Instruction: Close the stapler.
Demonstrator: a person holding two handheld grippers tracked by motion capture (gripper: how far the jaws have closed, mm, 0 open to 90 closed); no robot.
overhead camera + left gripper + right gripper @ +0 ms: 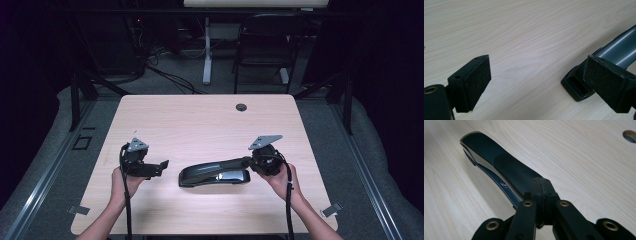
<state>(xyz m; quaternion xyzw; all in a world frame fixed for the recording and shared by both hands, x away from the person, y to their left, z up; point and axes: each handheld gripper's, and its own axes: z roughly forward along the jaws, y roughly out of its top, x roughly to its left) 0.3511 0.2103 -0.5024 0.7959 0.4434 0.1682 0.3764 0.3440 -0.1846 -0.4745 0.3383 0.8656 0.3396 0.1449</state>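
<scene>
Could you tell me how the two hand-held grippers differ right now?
The left hand-held gripper has its jaws wide apart with nothing between them; the right hand-held gripper is shut at the end of the black stapler. The left one hangs just short of the stapler's other end. Both are black.

Two bare forearms, no sleeves. Each hand carries a black gripper (161,167) (246,161) topped by a grey three-cornered plate, trailing a black cable. Brass-coloured rivets stud the linkages; pads are rough and black.
</scene>
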